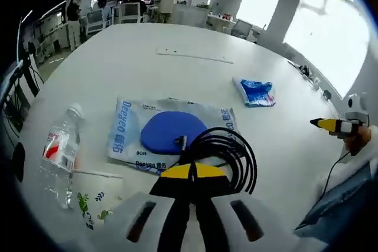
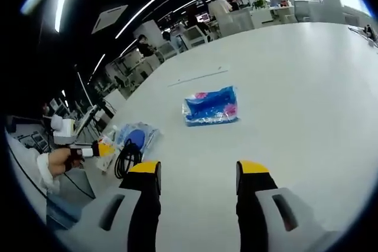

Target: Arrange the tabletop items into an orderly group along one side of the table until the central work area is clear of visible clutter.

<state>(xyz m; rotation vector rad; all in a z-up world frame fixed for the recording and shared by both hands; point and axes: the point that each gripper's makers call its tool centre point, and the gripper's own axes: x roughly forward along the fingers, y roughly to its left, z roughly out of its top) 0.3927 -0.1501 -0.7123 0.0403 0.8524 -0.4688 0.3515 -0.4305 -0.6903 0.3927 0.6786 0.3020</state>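
Left gripper (image 1: 192, 171) has its yellow-tipped jaws together, clamped on the coiled black cable (image 1: 227, 153), at the near edge of the white table (image 1: 177, 39). Just beyond the coil lies a light blue plastic pouch with printed lettering (image 1: 127, 128), a round dark blue disc (image 1: 171, 132) on top of it. A clear plastic water bottle with a red label (image 1: 60, 151) lies on its side near the table's left edge; a white stick (image 1: 97, 174) rests beside it. A blue-and-white packet with pink print (image 2: 211, 106) sits alone toward the table's middle. Right gripper (image 2: 198, 175) hovers over bare tabletop, jaws apart, nothing between them.
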